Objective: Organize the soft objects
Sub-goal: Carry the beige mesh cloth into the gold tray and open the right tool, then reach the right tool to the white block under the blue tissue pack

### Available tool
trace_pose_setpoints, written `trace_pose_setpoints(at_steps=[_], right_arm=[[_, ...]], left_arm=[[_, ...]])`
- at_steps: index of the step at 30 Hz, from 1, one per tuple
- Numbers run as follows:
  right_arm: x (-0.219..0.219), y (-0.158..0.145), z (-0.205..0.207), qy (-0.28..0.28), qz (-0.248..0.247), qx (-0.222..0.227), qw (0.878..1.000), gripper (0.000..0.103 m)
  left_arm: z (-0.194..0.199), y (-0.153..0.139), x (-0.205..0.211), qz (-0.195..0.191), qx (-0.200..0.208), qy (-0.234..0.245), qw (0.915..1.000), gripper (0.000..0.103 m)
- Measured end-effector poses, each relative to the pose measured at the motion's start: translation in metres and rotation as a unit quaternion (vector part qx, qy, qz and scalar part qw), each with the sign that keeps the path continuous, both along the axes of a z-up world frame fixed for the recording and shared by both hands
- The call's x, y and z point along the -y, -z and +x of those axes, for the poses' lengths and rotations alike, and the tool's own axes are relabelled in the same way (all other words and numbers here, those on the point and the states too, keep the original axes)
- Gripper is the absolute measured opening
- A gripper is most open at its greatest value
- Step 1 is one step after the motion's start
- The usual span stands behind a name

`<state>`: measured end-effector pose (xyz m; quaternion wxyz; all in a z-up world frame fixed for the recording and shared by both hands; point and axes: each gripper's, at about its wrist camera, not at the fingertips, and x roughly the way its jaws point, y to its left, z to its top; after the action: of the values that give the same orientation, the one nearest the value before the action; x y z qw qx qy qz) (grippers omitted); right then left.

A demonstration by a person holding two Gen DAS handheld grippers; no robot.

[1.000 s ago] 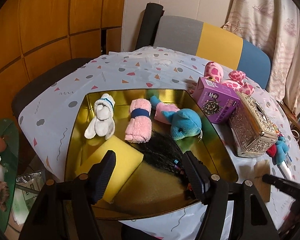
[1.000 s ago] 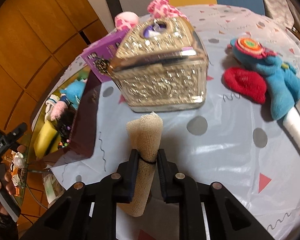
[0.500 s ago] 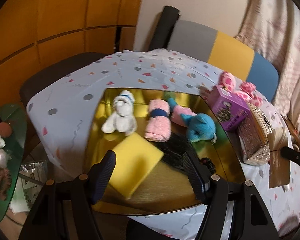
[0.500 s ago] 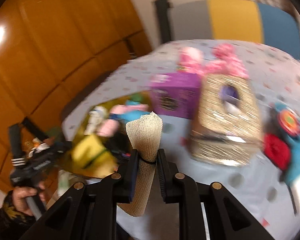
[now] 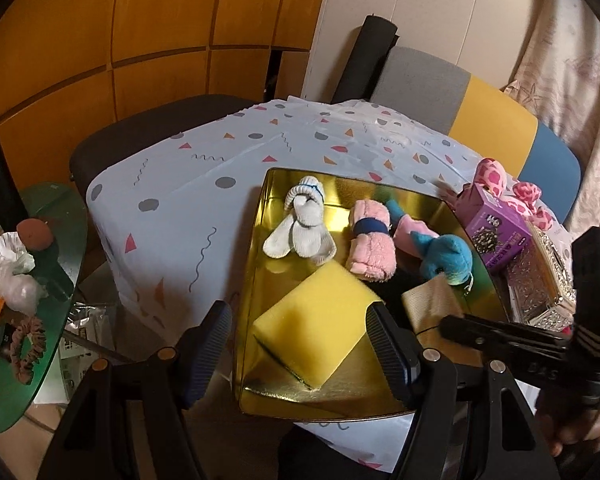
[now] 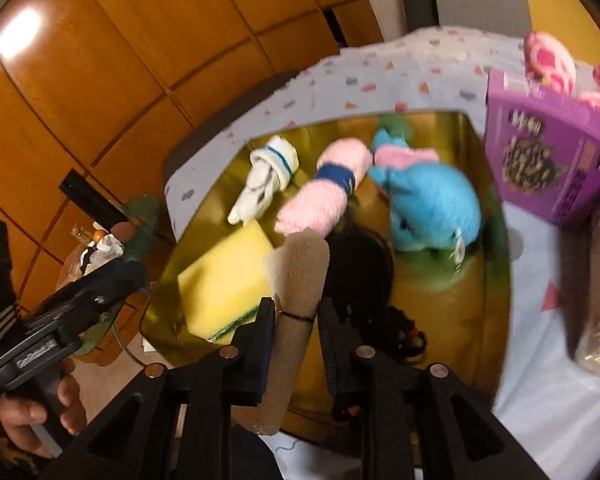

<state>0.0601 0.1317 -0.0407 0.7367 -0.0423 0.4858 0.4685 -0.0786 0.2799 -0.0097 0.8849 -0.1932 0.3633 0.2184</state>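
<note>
**Soft goods, gold tray: stock on hand**

My right gripper (image 6: 294,316): clenched on a beige gauze roll (image 6: 296,276), held above the gold tray (image 5: 256,248). My left gripper (image 5: 300,344): released, empty, over the tray's near edge. In the tray: yellow sponge (image 5: 316,320), white sock bundle (image 5: 302,226), pink towel roll (image 5: 370,248), blue plush (image 5: 446,256), dark hair piece (image 6: 360,264)

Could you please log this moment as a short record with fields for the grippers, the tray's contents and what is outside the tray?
right gripper: shut on beige bandage roll, above the gold tray
left gripper: open, empty
in tray: yellow sponge, white socks, pink towel roll, blue plush
outside tray: purple box, pink spotted plush
</note>
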Motion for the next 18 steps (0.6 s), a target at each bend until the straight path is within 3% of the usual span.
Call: trace_pose_setpoints(at_steps=[7, 18], right_arm=[[0.018, -0.001, 0.005, 0.027, -0.005, -0.01, 1.0, 0.034], [0.087, -0.034, -0.005, 0.089, 0.001, 0.043, 0.995, 0.034]], left_arm=[[0.003, -0.001, 0.008, 0.0, 0.001, 0.012, 0.9999, 0.07], [0.015, -0.015, 0.051, 0.027, 0.01, 0.079, 0.9965, 0.07]])
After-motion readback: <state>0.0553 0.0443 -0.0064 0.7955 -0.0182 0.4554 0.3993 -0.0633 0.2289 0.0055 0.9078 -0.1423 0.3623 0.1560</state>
